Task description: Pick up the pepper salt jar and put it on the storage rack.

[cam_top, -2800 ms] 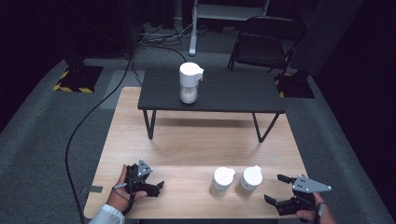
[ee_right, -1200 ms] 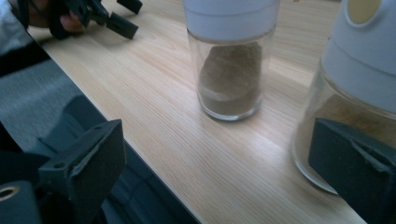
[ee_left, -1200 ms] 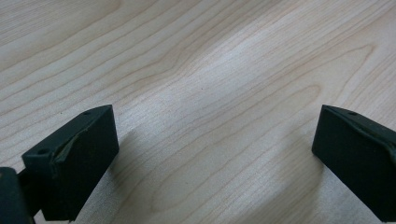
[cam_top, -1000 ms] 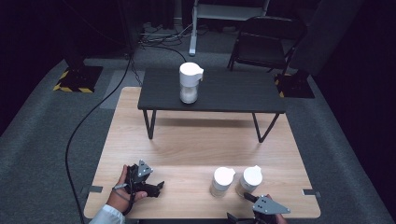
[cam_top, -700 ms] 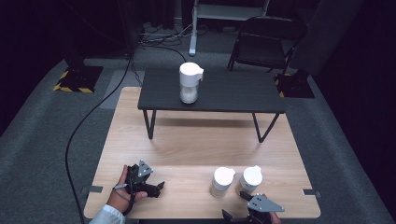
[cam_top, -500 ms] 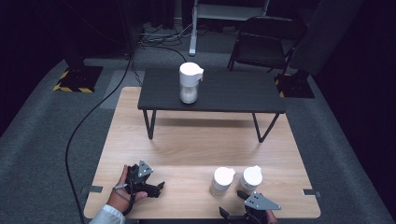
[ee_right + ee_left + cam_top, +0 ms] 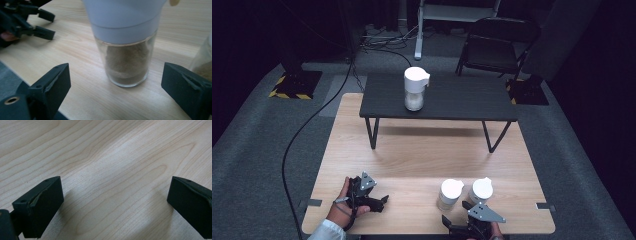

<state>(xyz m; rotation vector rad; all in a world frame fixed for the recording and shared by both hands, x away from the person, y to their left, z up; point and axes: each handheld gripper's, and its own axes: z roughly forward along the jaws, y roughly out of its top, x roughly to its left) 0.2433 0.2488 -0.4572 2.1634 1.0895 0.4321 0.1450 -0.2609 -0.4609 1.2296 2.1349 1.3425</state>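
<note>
Two glass jars with white lids stand side by side near the table's front edge: the left jar [image 7: 450,194] and the right jar [image 7: 481,190]. My right gripper [image 7: 458,216] sits just in front of them, open. In the right gripper view the left jar [image 7: 126,53], holding brown powder, stands just beyond my right gripper [image 7: 115,82]. Its jaws have just been closing, and the pads [image 7: 58,80] do not touch the glass. My left gripper [image 7: 382,201] rests at the front left, open over bare wood [image 7: 115,202].
A third white-lidded jar [image 7: 415,89] stands on a low black table [image 7: 462,100] at the far side of the wooden table [image 7: 427,150]. A black chair [image 7: 497,47] stands behind. A cable [image 7: 307,135] runs over the floor at the left.
My right gripper has slid left along the front edge, from the right corner to just in front of the two jars. The left gripper has stayed put.
</note>
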